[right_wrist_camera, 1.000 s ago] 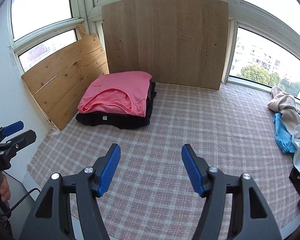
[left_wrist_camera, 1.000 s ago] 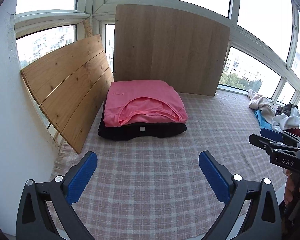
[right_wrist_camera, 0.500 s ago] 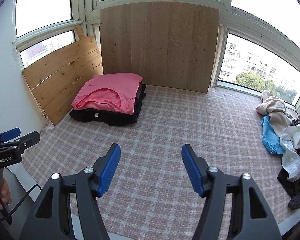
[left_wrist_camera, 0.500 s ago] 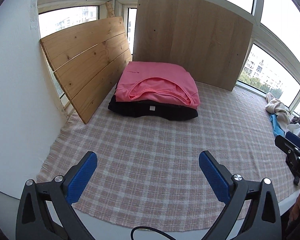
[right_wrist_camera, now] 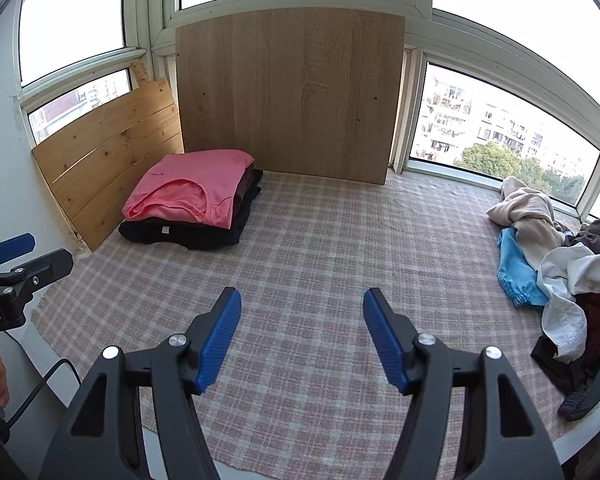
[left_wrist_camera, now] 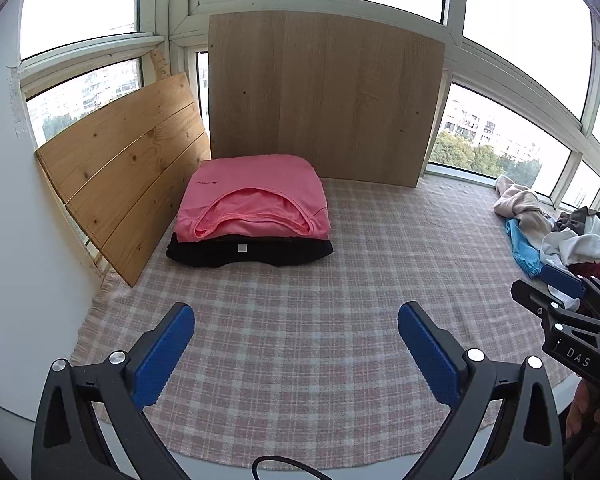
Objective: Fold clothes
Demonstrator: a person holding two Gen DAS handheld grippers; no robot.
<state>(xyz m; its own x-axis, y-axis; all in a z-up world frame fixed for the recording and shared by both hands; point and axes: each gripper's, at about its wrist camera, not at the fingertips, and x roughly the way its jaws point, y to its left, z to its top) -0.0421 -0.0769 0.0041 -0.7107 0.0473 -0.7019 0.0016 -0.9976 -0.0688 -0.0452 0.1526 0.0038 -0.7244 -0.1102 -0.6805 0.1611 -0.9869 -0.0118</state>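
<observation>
**Reaching for the next garment: the pile lies off to the right**

Hovering over the near edge of the checked cloth (right_wrist_camera: 320, 248), both grippers are empty. The right gripper (right_wrist_camera: 300, 336) has its blue pads apart with only bare cloth between them, and the left gripper (left_wrist_camera: 296, 352) is spread wider still, likewise on nothing.

Two folded pieces already sit stacked in the far left corner of the cloth, against the wooden boards: a pink shirt (left_wrist_camera: 256, 200) on top of a black garment (left_wrist_camera: 252, 250).

What remains to fold is the heap of unfolded clothes (right_wrist_camera: 556, 264) at the right edge of the cloth, beneath the window. It runs along that edge from far to near: a beige piece at the far end, a blue one on the inner side, white and dark red ones nearer.

From the right gripper the heap lies to the right and slightly ahead. The left gripper is well apart from it, with the right gripper in between. My judgement is that the right hand should make the pick, probably at the blue or white garment facing the open middle of the cloth.
</observation>
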